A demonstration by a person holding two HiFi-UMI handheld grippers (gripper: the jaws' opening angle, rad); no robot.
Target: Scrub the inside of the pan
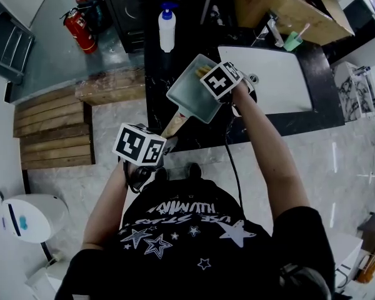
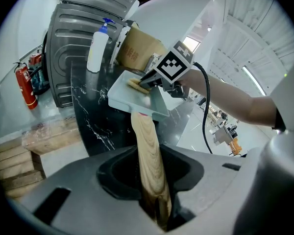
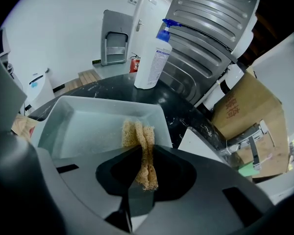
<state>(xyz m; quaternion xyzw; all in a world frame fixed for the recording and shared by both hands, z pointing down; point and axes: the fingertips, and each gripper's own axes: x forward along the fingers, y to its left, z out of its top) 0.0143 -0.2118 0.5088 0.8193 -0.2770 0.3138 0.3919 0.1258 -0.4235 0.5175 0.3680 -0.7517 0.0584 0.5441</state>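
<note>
Nearest me, my left gripper (image 2: 154, 204) had its jaws clamped on the wooden handle (image 2: 147, 146) of the pan (image 1: 192, 95). The pan was a pale rectangular one, tilted up and away from that grip over the near edge of the black marble bench (image 1: 153, 99). Inside the pan, my right gripper (image 3: 143, 177) had its jaws closed on a tan scrubbing pad (image 3: 137, 133) folded between them. The pad's free end lay against the pan's inner floor, close to one side wall. Just to the right of the pan, a white sink (image 1: 281, 77) sat in the bench. Beyond the pan, a white pump bottle (image 1: 167, 27) with a blue top stood upright on the bench. Farther beyond the pan and to its right was a cardboard box (image 1: 281, 5). Well to the pan's left, past the bench, I could see a red fire extinguisher (image 1: 80, 30).
</note>
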